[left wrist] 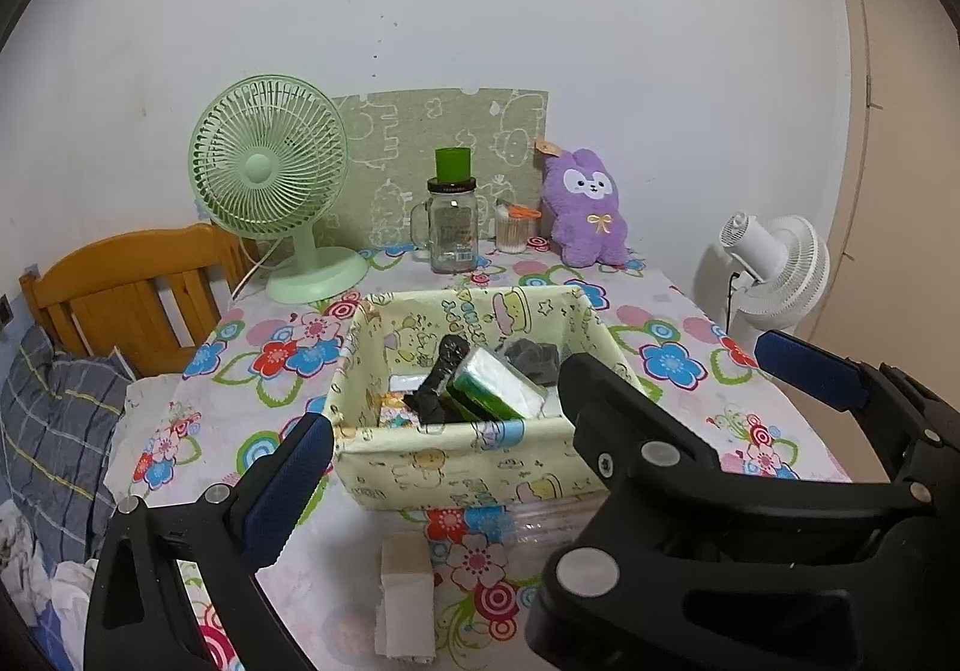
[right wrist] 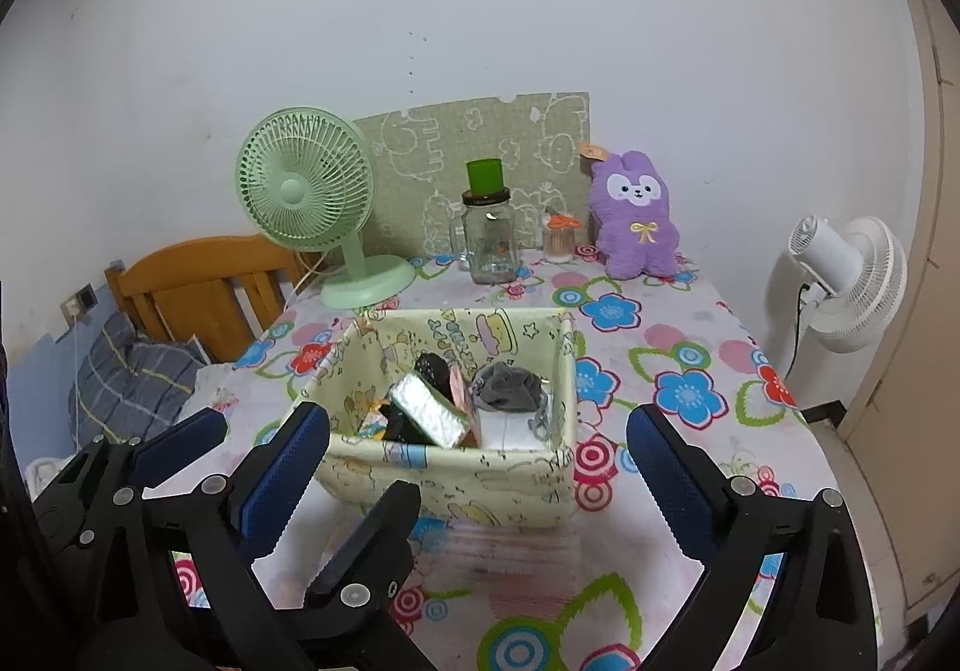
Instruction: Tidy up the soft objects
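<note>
1. Both grippers, left gripper (left wrist: 456, 455) and right gripper (right wrist: 480, 467), are hovering with jaws apart, holding nothing.
2. The purple plush (right wrist: 636, 215) is sitting at the table's back, well beyond the fabric basket (right wrist: 456, 485); reaching over the basket and pinching its body looks wise.

Pale yellow cartoon-print fabric bin (left wrist: 420, 461) upright at table centre, holding tilted green-and-white tissue pack (left wrist: 498, 386), black cloth (left wrist: 441, 377), grey pouch (right wrist: 507, 386). Purple plush bunny (left wrist: 588, 209) upright at far edge, well apart.

Pale yellow cartoon-print fabric bin (right wrist: 456, 467) on a flowered tablecloth (right wrist: 690, 371); mint-green fan (right wrist: 303, 191) far left, purple plush bunny (right wrist: 636, 218) far right.
</note>
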Motion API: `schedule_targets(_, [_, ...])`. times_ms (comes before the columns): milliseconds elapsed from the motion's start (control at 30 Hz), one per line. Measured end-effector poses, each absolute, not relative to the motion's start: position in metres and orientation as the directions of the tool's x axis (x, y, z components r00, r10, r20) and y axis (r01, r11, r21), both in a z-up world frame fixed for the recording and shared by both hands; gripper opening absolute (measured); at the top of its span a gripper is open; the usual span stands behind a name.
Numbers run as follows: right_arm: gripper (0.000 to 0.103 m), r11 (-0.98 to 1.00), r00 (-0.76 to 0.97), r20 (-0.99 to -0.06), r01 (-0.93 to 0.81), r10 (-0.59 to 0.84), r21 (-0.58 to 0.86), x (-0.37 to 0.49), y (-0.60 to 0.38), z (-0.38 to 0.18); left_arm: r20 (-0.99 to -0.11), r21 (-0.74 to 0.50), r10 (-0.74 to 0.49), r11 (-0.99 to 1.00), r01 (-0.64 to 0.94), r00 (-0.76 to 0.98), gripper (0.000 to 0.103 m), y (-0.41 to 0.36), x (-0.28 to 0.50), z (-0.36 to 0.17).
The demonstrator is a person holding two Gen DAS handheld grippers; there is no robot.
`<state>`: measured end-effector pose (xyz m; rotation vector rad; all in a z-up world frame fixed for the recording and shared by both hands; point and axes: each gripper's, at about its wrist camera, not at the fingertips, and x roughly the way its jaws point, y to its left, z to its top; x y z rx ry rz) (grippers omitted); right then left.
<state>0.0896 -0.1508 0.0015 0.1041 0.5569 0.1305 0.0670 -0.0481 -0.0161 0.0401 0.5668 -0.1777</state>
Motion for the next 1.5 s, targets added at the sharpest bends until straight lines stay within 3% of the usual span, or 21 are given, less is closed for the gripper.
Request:
schedule_targets(1167, [0.103, 0.992, 0.794, -0.603, 0.002, 0.075, 0.126, 0.076, -0.136, -0.072, -0.66, -0.035, -0.116, 0.992, 0.123, 0.743, 0.101, -0.03, 0.061, -0.089])
schedule_targets(1500, [0.103, 0.994, 0.757, -0.65, 0.001, 0.069, 0.107, 0.091, -0.125, -0.093, -0.722, -0.035, -0.074, 0.997, 0.071, 0.688, 0.094, -0.015, 0.077, -0.112])
